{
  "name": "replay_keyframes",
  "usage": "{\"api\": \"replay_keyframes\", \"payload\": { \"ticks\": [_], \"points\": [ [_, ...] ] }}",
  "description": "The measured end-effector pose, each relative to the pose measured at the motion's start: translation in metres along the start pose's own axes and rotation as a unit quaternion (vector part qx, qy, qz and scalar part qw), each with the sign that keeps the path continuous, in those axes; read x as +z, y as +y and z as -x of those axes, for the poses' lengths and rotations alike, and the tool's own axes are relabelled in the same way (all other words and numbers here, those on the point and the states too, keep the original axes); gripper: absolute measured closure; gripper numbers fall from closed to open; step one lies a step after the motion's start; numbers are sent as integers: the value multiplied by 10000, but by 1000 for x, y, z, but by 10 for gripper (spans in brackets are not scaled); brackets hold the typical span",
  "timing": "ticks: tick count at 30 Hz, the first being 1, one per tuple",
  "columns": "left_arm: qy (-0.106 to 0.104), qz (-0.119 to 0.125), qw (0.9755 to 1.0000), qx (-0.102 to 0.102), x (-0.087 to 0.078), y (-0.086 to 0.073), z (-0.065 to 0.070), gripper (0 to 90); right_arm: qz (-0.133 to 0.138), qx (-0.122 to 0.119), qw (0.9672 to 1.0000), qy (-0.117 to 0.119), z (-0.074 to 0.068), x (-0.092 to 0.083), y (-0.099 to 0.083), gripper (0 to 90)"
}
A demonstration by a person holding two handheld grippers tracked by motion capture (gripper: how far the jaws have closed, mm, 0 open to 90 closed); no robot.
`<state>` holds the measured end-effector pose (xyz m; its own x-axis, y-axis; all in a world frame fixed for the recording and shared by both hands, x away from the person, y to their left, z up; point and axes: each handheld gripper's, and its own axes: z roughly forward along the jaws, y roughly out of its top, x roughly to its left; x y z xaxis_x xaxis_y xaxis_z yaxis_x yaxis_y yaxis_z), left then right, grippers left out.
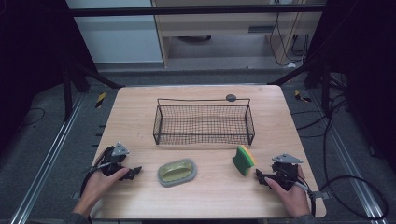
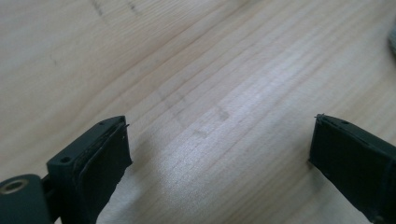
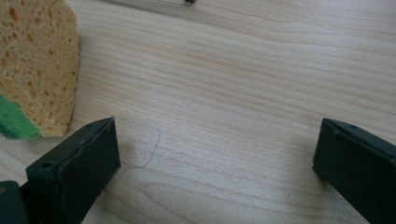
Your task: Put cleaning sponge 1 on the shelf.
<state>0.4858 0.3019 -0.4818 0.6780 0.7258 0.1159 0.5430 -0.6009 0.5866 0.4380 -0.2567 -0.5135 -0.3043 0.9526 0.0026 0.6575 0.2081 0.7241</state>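
A black wire basket (image 1: 203,122) stands at the middle of the wooden table (image 1: 135,107). In front of it lies a grey oval dish (image 1: 177,172) with a yellow-green inside, and to the right a green and yellow sponge (image 1: 244,160) stands on its edge. My left gripper (image 1: 135,171) rests on the table at the front left, jaws wide open over bare wood (image 2: 219,116). At the front right lies my right gripper (image 1: 258,177), open too, with the sponge (image 3: 35,70) just past its left jaw and apart from it.
A small dark round knob (image 1: 230,98) sits on the basket's back rim. The table's front edge runs just below both hands. Black frame posts and cables stand around the table on the floor. A strip of grey dish (image 2: 392,42) shows at the left gripper view's right edge.
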Motion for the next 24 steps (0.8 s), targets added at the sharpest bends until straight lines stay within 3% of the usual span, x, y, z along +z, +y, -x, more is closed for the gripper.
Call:
{"api": "replay_keyframes", "payload": {
  "ticks": [2,4,9,12,14,24],
  "points": [
    [-79,-123,9998,106,-3,6,3,35,-3,1,10000,4,0,0,0,7],
    [-68,-458,9980,426,-11,19,10,40,-2,7,10000,6,0,0,0,7],
    [-20,-1121,9876,1095,-27,49,30,70,-2,-16,10000,-6,0,0,-1,7],
    [-233,-1249,9844,1217,-35,70,43,79,-3,4,10000,-2,0,-1,-1,7],
    [-278,-1276,9836,1244,-36,75,45,81,-5,-2,10000,-1,0,-1,-1,7],
    [-600,-1594,9683,1826,-40,120,78,105,-2,-9,10000,5,0,0,0,6]
  ]
}}
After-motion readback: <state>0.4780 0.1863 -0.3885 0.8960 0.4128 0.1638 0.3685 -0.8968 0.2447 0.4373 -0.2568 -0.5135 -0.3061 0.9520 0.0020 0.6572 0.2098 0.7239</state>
